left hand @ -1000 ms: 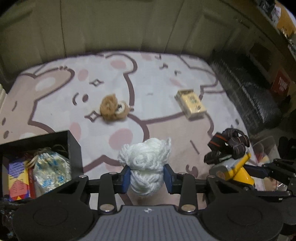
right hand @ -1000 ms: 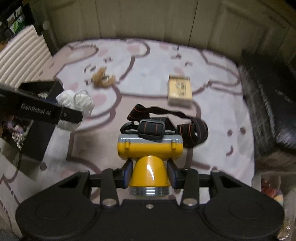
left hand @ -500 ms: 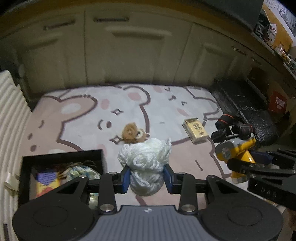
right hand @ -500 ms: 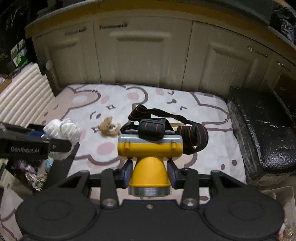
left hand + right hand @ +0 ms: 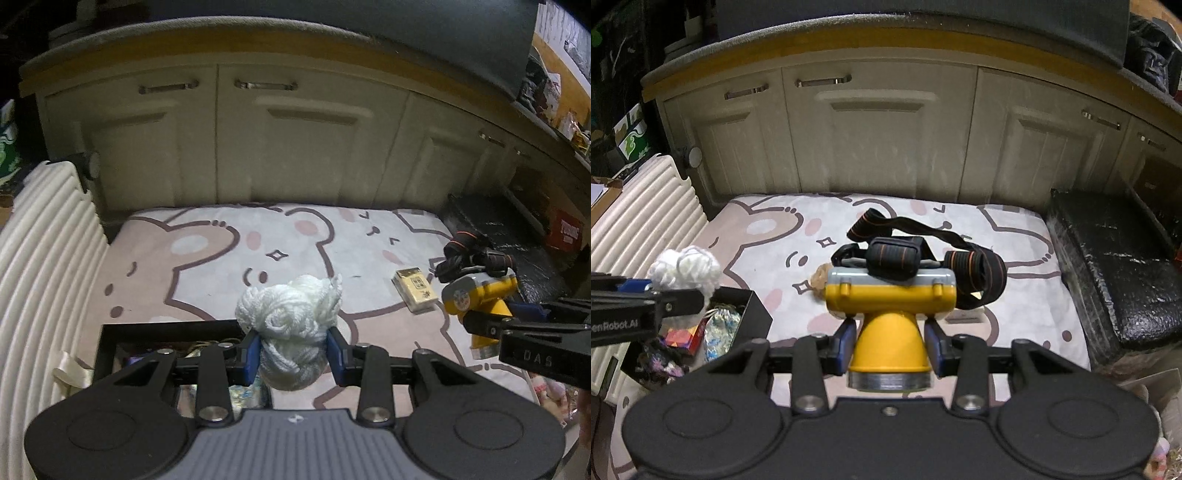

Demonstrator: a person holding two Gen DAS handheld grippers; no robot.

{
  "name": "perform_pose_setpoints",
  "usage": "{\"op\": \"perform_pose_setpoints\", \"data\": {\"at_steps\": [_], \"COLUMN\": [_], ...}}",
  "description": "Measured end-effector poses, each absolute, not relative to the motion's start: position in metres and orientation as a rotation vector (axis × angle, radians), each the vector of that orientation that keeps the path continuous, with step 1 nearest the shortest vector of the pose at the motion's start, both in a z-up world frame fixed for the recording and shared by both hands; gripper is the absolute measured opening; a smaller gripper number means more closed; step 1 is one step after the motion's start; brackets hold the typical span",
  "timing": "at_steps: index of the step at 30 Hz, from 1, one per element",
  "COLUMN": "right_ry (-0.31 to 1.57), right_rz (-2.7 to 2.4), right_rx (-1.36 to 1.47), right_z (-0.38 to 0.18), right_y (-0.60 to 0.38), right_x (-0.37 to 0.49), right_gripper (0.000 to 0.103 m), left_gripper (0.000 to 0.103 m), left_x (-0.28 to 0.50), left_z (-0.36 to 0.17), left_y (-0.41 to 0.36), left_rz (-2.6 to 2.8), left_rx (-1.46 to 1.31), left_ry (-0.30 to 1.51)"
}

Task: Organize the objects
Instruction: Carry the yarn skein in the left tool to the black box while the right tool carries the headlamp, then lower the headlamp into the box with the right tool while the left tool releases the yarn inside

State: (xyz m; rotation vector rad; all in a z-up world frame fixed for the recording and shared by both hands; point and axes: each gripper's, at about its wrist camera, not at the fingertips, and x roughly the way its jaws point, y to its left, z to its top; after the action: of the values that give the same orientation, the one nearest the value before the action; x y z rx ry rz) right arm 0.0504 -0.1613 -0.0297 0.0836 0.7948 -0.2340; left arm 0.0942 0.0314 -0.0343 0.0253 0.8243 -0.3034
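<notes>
Left claw (image 5: 291,354): pads pinch a ball of white yarn (image 5: 291,325), held above the black box (image 5: 166,328) at 8 o'clock. Right claw (image 5: 889,347): pads clamp the cone of a yellow headlamp (image 5: 890,317), its black strap (image 5: 975,266) bunched at 12 o'clock, held above the bear-print mat (image 5: 1015,236). The left view alone shows the tan card box (image 5: 415,295) lying on the mat at 2 o'clock. The right view alone shows the box contents: a patterned pouch (image 5: 720,328) and a brown plush (image 5: 820,278) behind the headlamp.
</notes>
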Motion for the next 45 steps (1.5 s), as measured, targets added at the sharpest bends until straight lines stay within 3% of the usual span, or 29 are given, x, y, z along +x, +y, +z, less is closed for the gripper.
{"op": "perform_pose_setpoints", "data": {"at_steps": [19, 30, 45], "right_ry": [0.794, 0.807, 0.916], "right_rz": [-0.101, -0.001, 0.135], "right_rx": [0.062, 0.074, 0.169], "right_z": [-0.027, -0.029, -0.064], "right_y": [-0.092, -0.057, -0.03], "right_x": [0.088, 0.108, 0.151], "right_gripper": [0.041, 0.041, 0.041], "left_gripper": [0.038, 0.038, 0.039], "left_x": [0.097, 0.111, 0.122], "left_z": [-0.044, -0.099, -0.155], "left_y": [0.123, 0.12, 0.109], "left_rz": [-0.151, -0.227, -0.363], "left_rx": [-0.096, 0.028, 0.218], "left_ry": [0.823, 1.022, 1.158]}}
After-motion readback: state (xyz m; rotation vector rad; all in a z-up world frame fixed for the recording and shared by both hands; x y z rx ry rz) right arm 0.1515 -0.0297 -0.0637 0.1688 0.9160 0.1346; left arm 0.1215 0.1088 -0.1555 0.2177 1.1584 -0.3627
